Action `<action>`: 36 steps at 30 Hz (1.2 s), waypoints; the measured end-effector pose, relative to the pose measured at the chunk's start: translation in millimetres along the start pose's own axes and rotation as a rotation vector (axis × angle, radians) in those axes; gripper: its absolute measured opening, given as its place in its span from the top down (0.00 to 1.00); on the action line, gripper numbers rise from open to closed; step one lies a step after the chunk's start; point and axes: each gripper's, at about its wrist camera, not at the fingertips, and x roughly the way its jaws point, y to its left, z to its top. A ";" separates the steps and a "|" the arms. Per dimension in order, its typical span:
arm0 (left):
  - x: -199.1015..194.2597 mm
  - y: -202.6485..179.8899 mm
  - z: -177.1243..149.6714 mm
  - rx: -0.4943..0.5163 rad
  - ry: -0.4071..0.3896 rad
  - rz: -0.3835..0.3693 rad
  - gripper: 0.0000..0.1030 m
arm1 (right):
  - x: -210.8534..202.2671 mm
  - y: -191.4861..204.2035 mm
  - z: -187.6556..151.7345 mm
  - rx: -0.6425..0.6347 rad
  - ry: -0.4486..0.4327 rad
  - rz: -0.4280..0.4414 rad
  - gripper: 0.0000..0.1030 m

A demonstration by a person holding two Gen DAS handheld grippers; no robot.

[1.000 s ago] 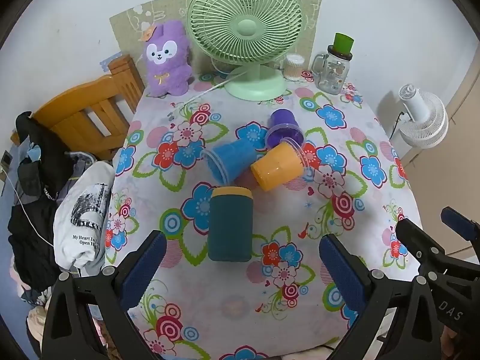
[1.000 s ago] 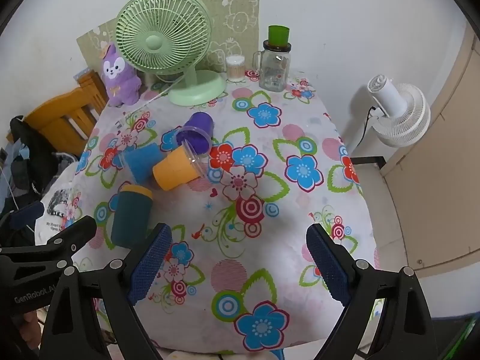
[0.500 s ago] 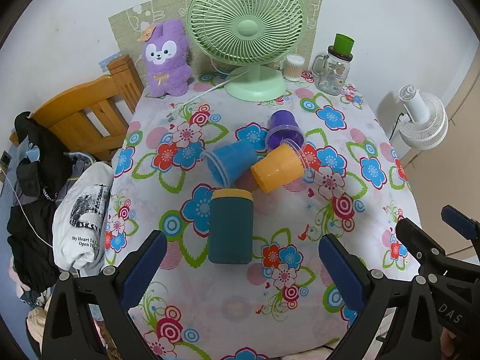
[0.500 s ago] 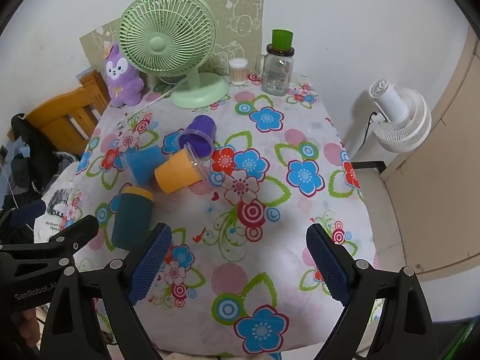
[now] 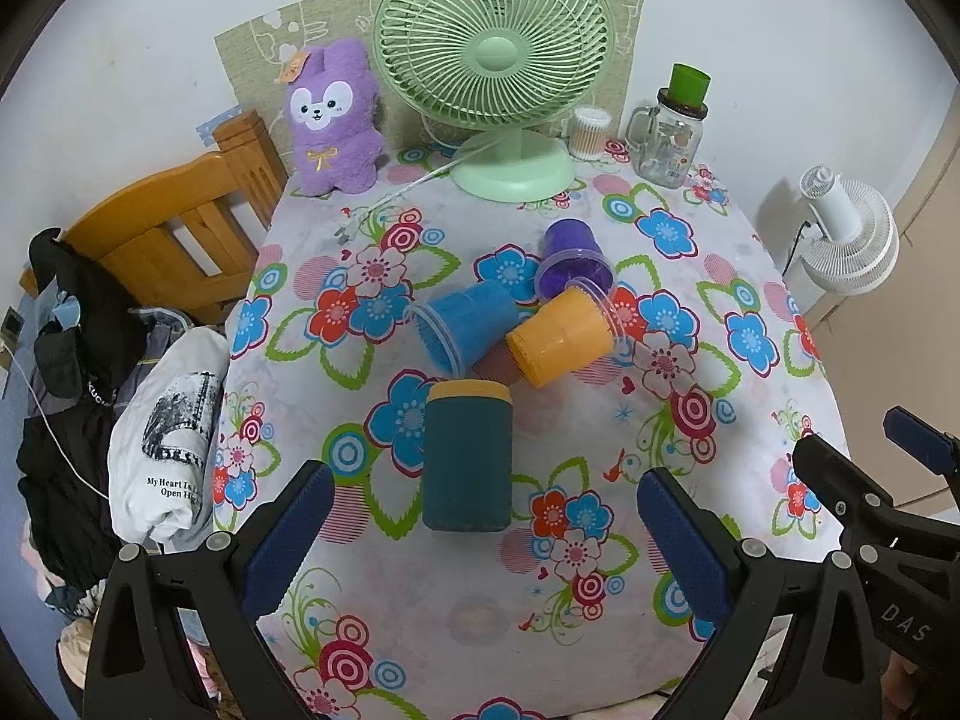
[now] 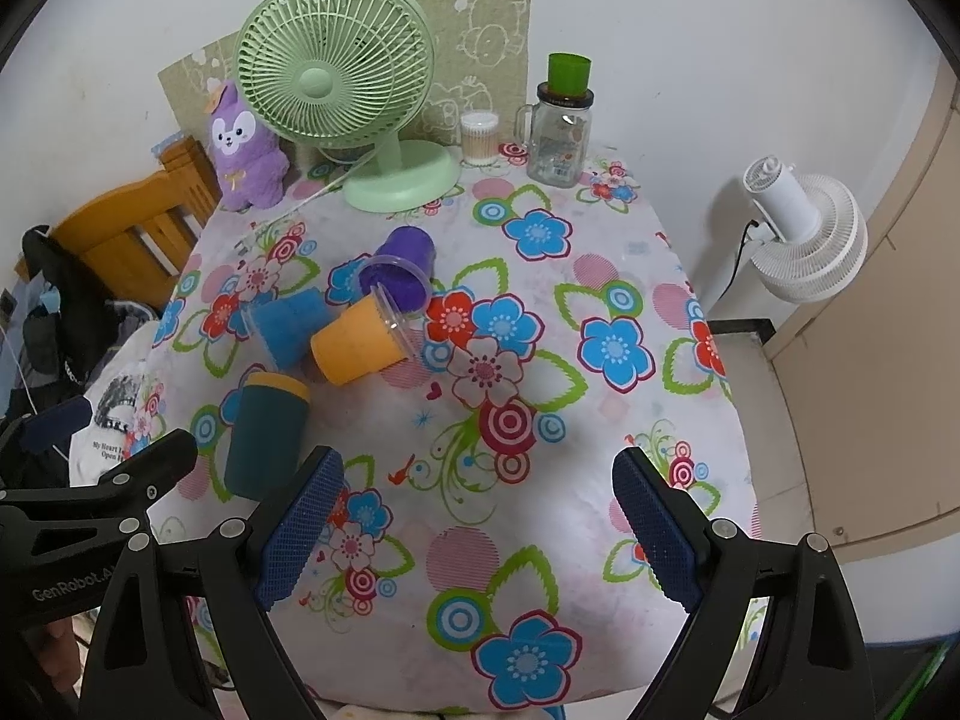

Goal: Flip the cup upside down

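Note:
Three plastic cups lie on their sides in a cluster on the flowered tablecloth [image 5: 600,630]: a blue cup [image 5: 465,327], an orange cup [image 5: 561,336] and a purple cup [image 5: 573,261]. They also show in the right wrist view as the blue cup [image 6: 288,327], the orange cup [image 6: 360,345] and the purple cup [image 6: 399,270]. A dark teal cup with a yellow band [image 5: 468,456] stands nearer, also in the right wrist view [image 6: 267,435]. My left gripper [image 5: 480,534] is open and empty, just short of the teal cup. My right gripper [image 6: 480,528] is open and empty over the table's front.
A green desk fan [image 5: 498,66], a purple plush toy [image 5: 336,120], a glass jar with a green lid [image 5: 672,132] and a cotton swab box [image 5: 588,132] stand at the back. A wooden chair with clothes [image 5: 162,240] is left; a white fan [image 5: 852,234] is right.
Both views have shifted slightly; the cups and the teal cup sit a little higher in frame. Nothing on the table has moved. Both grippers stay open.

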 end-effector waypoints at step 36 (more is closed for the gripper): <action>32.0 12.5 18.1 0.079 0.050 -0.001 0.01 | 27.2 16.9 15.8 0.026 0.061 -0.009 0.10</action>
